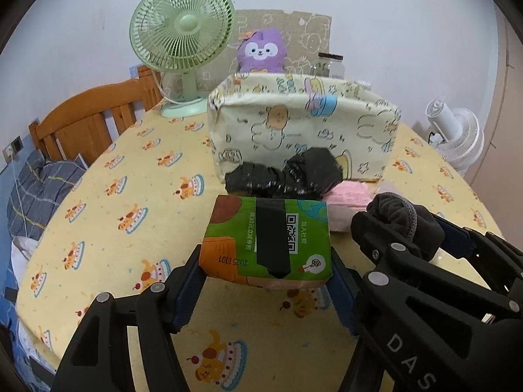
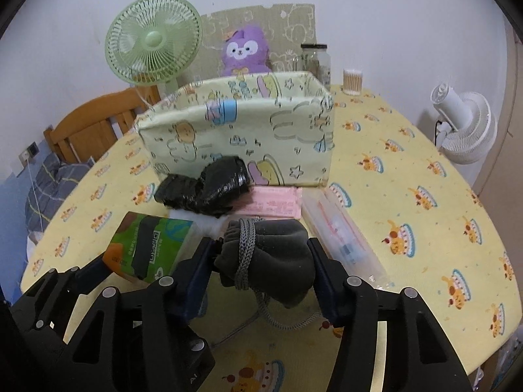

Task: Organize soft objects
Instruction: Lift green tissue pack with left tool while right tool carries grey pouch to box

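Note:
My left gripper is shut on a green tissue pack and holds it above the table; the pack also shows in the right wrist view. My right gripper is shut on a dark grey drawstring pouch, seen at the right of the left wrist view. A cream fabric storage box printed with cartoons stands ahead, open at the top. A black crumpled plastic bag and a pink pack lie in front of it.
A green desk fan, a purple plush toy, a glass jar and a cotton-swab tub stand behind the box. A clear plastic packet lies right of the pouch. A white fan and a wooden headboard flank the table.

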Tool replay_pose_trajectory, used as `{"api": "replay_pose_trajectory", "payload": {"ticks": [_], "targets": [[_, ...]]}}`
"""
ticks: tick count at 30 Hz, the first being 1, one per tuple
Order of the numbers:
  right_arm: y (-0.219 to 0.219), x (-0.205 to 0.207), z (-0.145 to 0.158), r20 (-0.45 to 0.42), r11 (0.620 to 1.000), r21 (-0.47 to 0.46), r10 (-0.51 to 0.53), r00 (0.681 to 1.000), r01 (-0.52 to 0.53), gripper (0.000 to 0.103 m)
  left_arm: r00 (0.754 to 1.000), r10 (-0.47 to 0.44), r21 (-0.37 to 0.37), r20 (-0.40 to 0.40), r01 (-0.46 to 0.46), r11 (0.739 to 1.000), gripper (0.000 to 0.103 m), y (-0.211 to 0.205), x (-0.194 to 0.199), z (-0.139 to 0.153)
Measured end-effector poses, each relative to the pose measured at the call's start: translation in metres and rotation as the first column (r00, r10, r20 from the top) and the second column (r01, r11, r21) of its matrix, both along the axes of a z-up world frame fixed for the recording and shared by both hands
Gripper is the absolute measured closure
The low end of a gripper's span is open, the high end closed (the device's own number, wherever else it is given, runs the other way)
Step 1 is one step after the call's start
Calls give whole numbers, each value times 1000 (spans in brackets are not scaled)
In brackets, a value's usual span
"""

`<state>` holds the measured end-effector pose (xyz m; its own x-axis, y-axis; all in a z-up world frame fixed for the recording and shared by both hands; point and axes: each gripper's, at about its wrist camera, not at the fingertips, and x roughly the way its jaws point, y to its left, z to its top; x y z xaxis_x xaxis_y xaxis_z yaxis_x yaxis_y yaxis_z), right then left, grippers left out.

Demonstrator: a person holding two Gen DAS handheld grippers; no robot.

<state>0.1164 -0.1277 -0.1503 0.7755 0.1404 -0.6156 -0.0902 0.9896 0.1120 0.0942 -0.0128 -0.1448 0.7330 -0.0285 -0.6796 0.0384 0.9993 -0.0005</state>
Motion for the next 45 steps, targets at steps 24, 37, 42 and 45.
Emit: {"api": "replay_pose_trajectory", "payload": {"ticks": [24, 37, 42, 45], "targets": [[-15, -47, 86, 135, 1000, 12, -29, 990, 27, 44, 992, -36, 6, 121, 35, 999, 32, -13, -30, 83], [-24, -52, 119, 191, 999, 11, -51, 980, 50, 44, 983, -62, -1, 173, 63, 998, 32, -20, -26, 113], [-26, -48, 127, 217, 999, 23, -48, 975, 43, 44, 981, -70, -13, 183, 74, 997, 32, -19, -18, 120], [-25, -41, 130, 225, 999, 18, -49, 973, 47, 44, 982, -66, -27, 178, 72, 997, 32, -19, -11, 120]]}}
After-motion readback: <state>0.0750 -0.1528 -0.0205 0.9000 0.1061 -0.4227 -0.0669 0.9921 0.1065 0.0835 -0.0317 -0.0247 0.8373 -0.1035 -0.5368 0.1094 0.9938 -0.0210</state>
